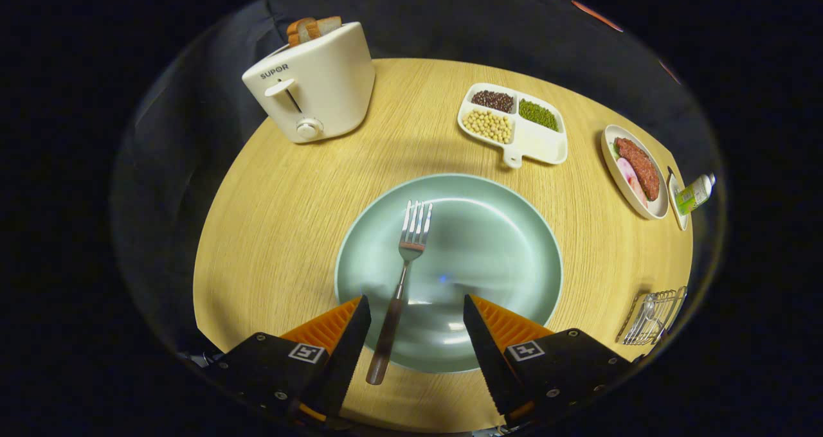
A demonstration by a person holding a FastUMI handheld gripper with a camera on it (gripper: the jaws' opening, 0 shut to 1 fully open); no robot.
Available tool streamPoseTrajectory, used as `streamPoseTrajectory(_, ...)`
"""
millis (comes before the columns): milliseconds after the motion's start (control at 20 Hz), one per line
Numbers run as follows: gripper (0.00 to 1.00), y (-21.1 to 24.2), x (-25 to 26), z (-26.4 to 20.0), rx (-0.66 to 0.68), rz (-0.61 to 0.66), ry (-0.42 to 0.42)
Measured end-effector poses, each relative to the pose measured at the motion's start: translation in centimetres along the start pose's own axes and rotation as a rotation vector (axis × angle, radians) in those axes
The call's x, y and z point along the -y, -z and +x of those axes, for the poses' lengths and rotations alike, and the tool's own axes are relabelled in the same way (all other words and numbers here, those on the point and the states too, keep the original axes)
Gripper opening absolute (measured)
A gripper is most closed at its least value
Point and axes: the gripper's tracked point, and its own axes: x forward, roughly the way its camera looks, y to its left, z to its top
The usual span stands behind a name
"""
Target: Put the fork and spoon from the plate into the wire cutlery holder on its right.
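While your gripper (pixel 416 308) hangs wide open and empty over the plate (pixel 508 244), the fork (pixel 402 283) lies on it between the fingers, nearer the left one. The wire cutlery holder (pixel 652 318) sits right of the plate with a spoon (pixel 645 315) inside.

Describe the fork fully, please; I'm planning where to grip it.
The fork looks like shiny metal at the four-tined head and neck, with a dark brownish handle. It lies flat on the pale green plate, tines pointing away toward the toaster, the handle crossing the near rim so its end sits over the wooden table. The tongs are open; the handle lies between their fingers, closer to the left one, and neither finger visibly presses it.
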Motion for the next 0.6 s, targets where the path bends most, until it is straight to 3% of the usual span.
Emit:
streamPoseTrajectory(150,0.77,0.4,-0.2,1.2,-0.061,0.002,-0.001)
streamPoseTrajectory(250,0.64,0.5,-0.4,1.9,-0.085,0.011,-0.002)
streamPoseTrajectory(400,0.29,0.7,0.0,2.5,-0.104,0.022,0.027)
streamPoseTrajectory(500,0.12,0.5,-0.3,2.6,-0.098,0.033,0.011)
streamPoseTrajectory(600,0.07,0.4,-0.3,2.3,-0.089,0.062,-0.014)
